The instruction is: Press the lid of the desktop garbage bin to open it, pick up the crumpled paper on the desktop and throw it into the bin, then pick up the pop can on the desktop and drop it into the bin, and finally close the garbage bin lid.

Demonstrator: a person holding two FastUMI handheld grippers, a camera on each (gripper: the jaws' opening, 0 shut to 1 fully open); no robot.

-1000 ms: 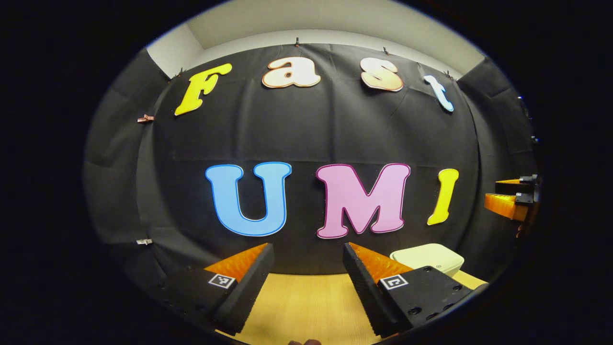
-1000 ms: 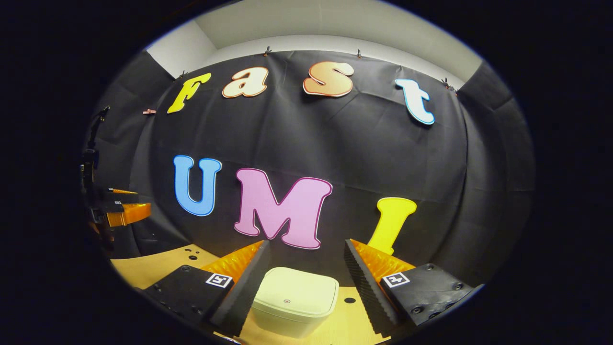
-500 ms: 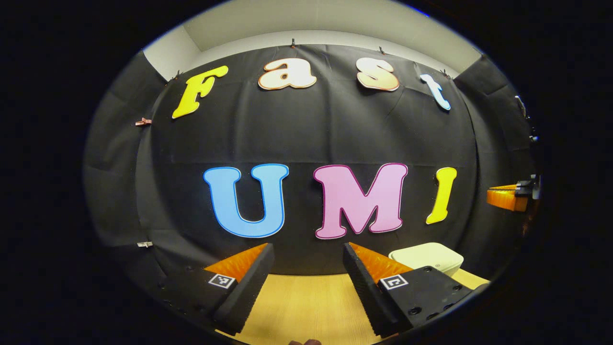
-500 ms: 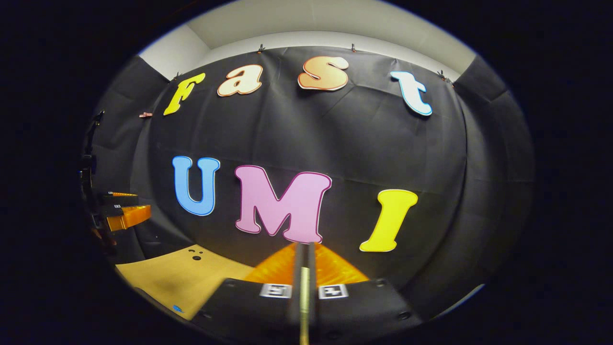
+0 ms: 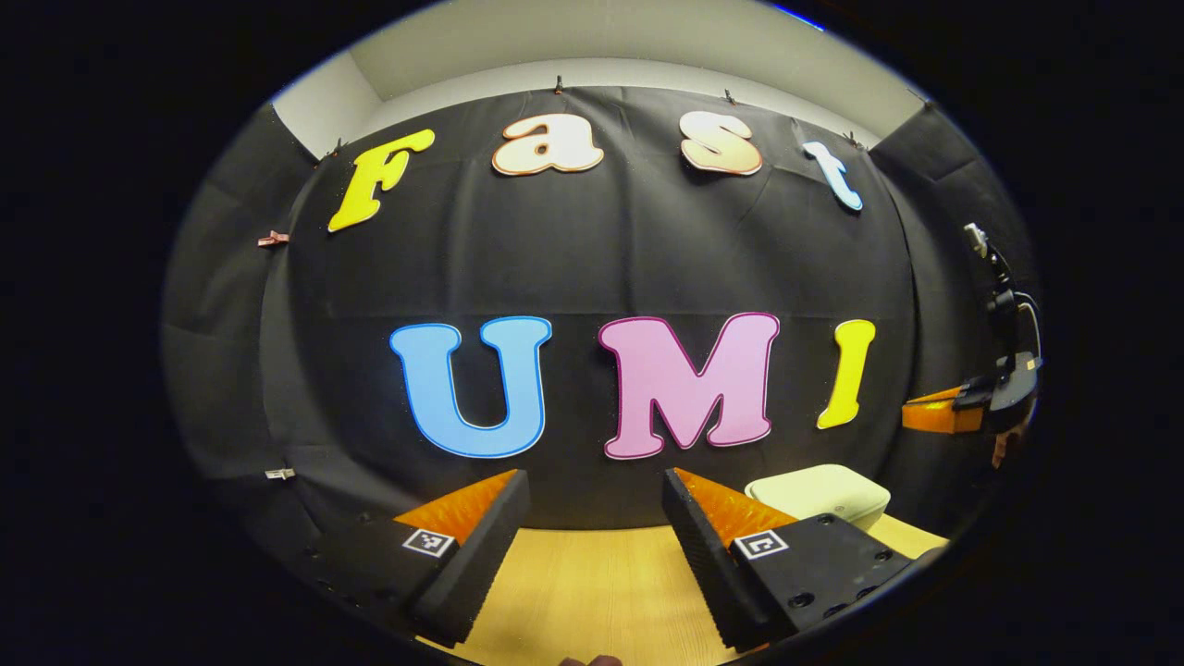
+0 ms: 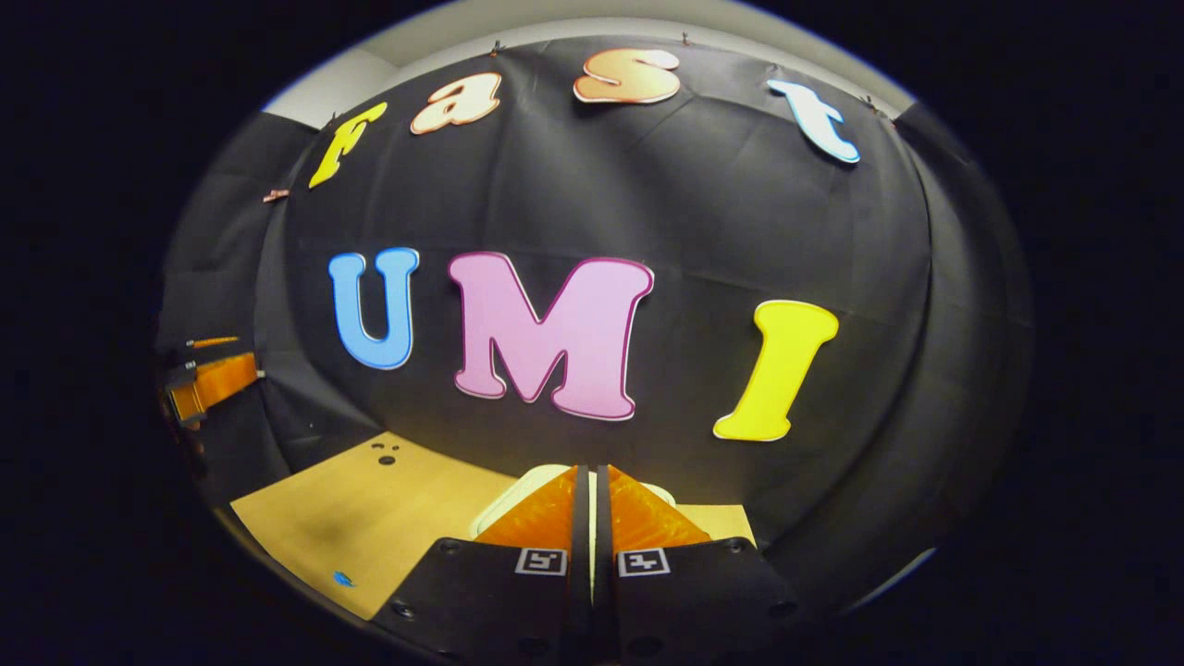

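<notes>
The table (image 5: pixel 592 592) of pale wood stretches ahead of both grippers, and on it stands the bin (image 5: pixel 819 495), a pale, rounded plastic box with its lid down. From the left gripper (image 5: pixel 592 504) it sits ahead and to the right, partly hidden by that gripper's right finger; from the right gripper (image 6: pixel 589 490) it sits straight ahead and just below the fingertips, with only slivers of the bin (image 6: pixel 504 504) peeking out either side of them. I judge it light and stiff, with a smooth, somewhat slippery lid that yields under a push: it wants pressing from above rather than gripping, and a hard or off-centre shove could skate the whole box across the wood. Paper and can are for later and cannot be judged here. The left gripper hangs with fingers wide apart and nothing between them. The right gripper has its fingers brought tight together with nothing held, forming a single blunt point suited to the press. A second ago those fingers were spread with the bin in plain sight between them; half a second ago they had come together but pointed higher, at the wall; now they tip down over the lid. The left gripper has barely shifted throughout.
</notes>
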